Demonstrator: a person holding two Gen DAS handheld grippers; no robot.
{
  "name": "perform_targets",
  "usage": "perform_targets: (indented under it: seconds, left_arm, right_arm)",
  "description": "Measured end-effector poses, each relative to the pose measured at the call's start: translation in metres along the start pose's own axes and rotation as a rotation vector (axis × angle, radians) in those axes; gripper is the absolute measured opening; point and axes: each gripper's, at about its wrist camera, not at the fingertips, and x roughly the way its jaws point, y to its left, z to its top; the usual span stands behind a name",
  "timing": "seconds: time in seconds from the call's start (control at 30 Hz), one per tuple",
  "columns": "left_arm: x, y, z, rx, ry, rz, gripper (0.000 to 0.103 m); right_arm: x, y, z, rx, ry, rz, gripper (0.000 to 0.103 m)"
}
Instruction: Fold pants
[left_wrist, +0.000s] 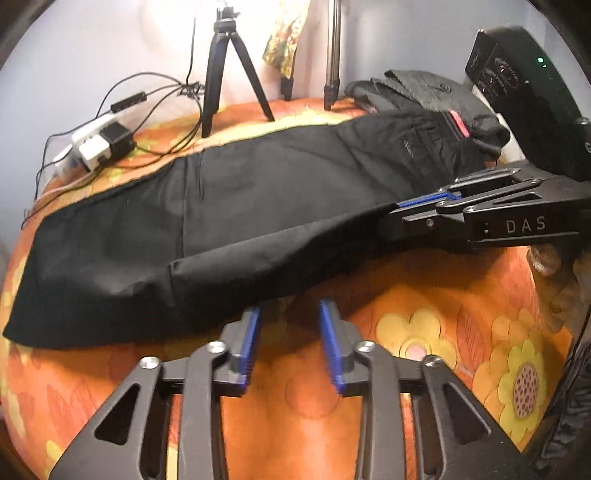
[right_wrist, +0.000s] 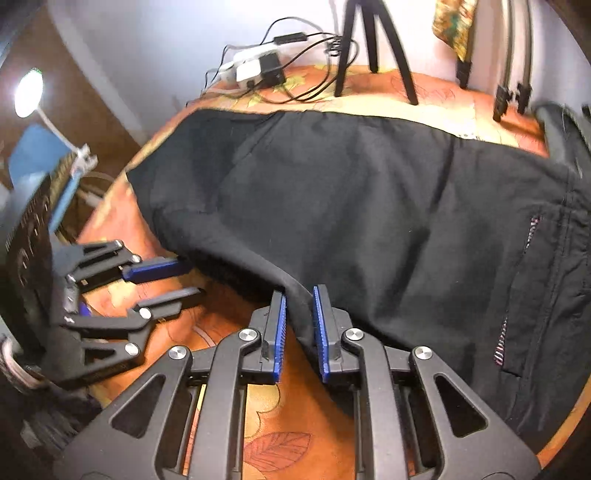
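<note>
Left wrist view: I count one pair of black pants (left_wrist: 221, 206) lying lengthwise across the orange flowered bench (left_wrist: 424, 317), and two tripods at the far edge. My left hand-held gripper (left_wrist: 290, 334) stands narrowly parted and empty at the near hem.

Right wrist view: my right hand-held gripper (right_wrist: 298, 325) pinches a fold of the pants (right_wrist: 369, 206); fabric creased, waist right.

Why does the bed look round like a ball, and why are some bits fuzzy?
Left wrist view: the fisheye lens curves the bedspread, and lamp glare whitens the wall behind the tripod. Right wrist view: the left tool and the picture's right edge are motion-blurred.
</note>
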Motion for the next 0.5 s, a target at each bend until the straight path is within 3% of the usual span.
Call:
perform_targets:
  seconds: [0.07, 0.27, 0.37, 0.5]
  left_arm:
    - [0.001, 0.001, 0.006, -0.007, -0.012, 0.001, 0.041]
    - [-0.003, 0.017, 0.022, -0.091, -0.056, -0.032, 0.041]
    - [-0.002, 0.027, 0.026, -0.158, -0.076, -0.083, 0.041]
    - [0.003, 0.02, 0.026, -0.161, -0.064, -0.157, 0.043]
  right_arm:
    - [-0.002, -0.005, 0.003, 0.032, -0.007, 0.018, 0.015]
    - [-0.02, 0.003, 0.004, -0.009, -0.055, -0.004, 0.021]
    - [-0.033, 0.007, -0.001, -0.055, -0.095, -0.052, 0.035]
    - [-0.037, -0.008, -0.002, -0.014, -0.087, -0.075, 0.035]
